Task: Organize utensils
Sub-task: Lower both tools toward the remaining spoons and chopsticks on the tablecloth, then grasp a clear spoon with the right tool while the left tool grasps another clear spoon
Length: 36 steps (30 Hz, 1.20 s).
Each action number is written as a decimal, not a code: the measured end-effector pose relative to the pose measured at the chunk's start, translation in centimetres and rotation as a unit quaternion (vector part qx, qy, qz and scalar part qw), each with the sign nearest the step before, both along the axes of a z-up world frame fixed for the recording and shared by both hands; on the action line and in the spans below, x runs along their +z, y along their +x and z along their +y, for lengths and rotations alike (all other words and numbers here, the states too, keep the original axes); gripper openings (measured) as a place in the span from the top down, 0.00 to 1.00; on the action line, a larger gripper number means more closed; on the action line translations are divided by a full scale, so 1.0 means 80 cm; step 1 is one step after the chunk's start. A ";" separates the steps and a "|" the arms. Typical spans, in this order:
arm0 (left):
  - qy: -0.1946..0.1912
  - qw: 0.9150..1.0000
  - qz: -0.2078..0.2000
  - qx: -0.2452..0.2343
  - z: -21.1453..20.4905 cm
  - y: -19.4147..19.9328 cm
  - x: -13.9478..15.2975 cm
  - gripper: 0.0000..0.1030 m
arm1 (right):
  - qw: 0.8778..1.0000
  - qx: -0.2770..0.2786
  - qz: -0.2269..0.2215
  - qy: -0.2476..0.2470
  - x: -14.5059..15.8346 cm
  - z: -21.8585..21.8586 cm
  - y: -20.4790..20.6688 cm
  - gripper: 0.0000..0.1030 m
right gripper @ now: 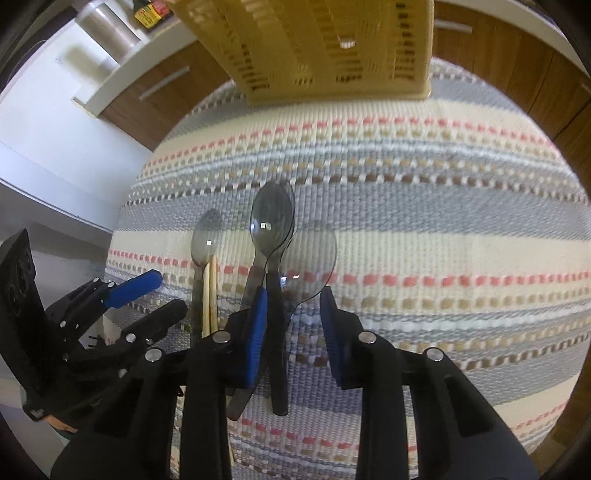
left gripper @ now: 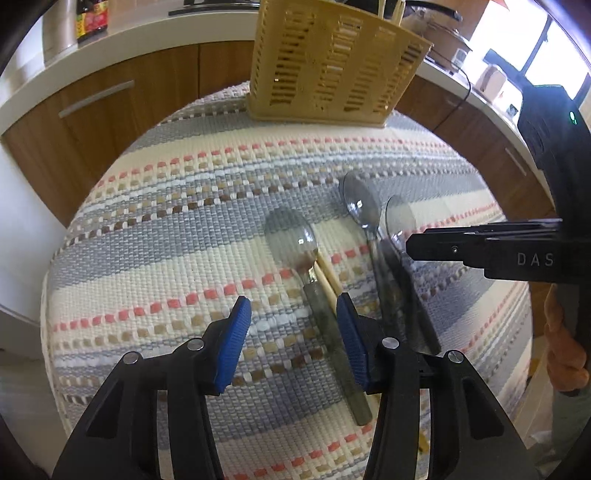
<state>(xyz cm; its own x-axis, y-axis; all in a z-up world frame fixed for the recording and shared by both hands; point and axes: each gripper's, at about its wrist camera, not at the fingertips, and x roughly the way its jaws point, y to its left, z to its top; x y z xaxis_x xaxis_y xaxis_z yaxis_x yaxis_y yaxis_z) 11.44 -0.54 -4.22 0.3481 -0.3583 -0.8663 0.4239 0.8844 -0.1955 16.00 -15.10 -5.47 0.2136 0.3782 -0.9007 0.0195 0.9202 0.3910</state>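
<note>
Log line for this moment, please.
left tool: open over spoon | right tool: open over two spoons | basket: upright

Three translucent grey spoons (left gripper: 295,236) (left gripper: 360,205) (left gripper: 399,221) are counted on the one striped woven cloth (left gripper: 184,258), at the centre of the left wrist frame. Two pale chopsticks (left gripper: 328,275) are seen beside the leftmost spoon. One yellow slotted utensil basket (left gripper: 332,62) is seen at the top centre, and one dark sauce bottle (left gripper: 92,18) at the upper left.
</note>
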 end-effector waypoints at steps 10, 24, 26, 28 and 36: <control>0.042 0.999 -0.003 -0.022 -0.026 -0.003 -0.013 0.55 | 1.000 0.005 0.004 -0.029 -0.016 0.032 0.007 0.83; 0.085 0.996 -0.019 -0.029 -0.045 -0.001 -0.011 0.89 | 0.994 0.046 -0.026 -0.097 -0.021 0.065 -0.016 0.91; 0.063 0.998 -0.012 -0.016 -0.032 0.001 -0.010 0.92 | 0.995 0.042 -0.023 -0.092 -0.024 0.060 -0.017 0.91; 0.056 0.998 -0.013 0.000 -0.022 0.003 -0.009 0.98 | 0.996 0.034 -0.018 -0.083 -0.024 0.047 -0.015 0.91; 0.042 0.999 0.000 0.027 0.002 0.019 -0.009 0.99 | 0.998 0.015 -0.012 -0.063 -0.029 0.014 -0.015 0.91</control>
<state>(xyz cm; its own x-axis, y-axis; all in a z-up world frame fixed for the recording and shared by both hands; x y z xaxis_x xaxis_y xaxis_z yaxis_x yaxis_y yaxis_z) 12.92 -0.36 -4.93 0.3653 -0.2644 -0.8926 0.3747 0.9195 -0.1191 14.82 -14.01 -7.83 0.2265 0.2693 -0.9361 -0.0164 0.9619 0.2727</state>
